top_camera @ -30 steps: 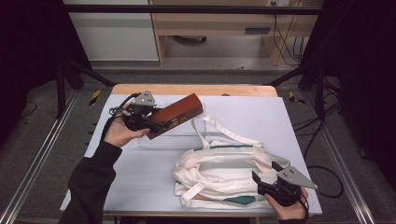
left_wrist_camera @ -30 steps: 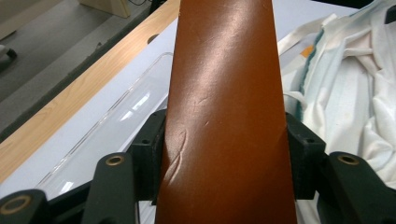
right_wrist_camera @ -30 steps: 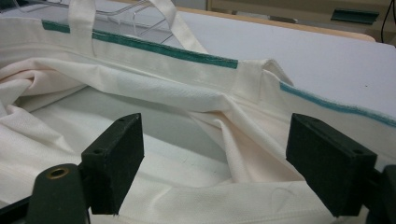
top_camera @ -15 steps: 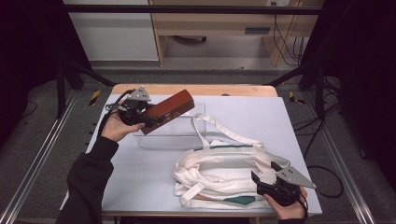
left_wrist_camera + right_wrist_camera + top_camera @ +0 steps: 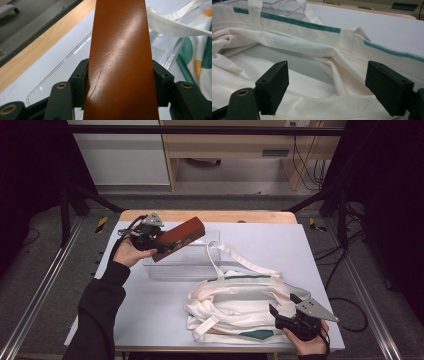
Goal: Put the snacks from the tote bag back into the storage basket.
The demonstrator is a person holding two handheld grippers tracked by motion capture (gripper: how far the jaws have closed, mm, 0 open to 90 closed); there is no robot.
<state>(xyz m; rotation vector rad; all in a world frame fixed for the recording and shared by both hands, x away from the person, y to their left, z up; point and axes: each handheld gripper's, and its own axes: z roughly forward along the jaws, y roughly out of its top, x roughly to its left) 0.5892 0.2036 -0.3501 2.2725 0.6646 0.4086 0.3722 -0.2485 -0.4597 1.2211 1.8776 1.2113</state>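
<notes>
brown box: pinched flat between the jaws of the left gripper [image 5: 159,243], seen close up in the left gripper view as a glossy brown box [image 5: 122,65] with both pads pressed on its sides; in the high view the brown box [image 5: 179,238] is held off the surface, above the far-left end of the clear tray [image 5: 200,265]

what changed: compared with a second ago, the box is carried a bit toward the far left and lifted clear of the tray, so it looks like it's just been picked out of there

tote bag: the white tote bag [image 5: 235,302] is lying slumped on the surface near the front right, mouth facing the right gripper [image 5: 285,310], handles trailing toward the tray

right gripper: spread wide, nothing pinched, the bag's rim [image 5: 317,53] is sitting between the jaws but not yet grabbed

what it means: box is probably headed for the bag, and the rim likely needs to be gripped and opened first

surface: pale grey surface [image 5: 320,250], otherwise bare around the bag
</notes>
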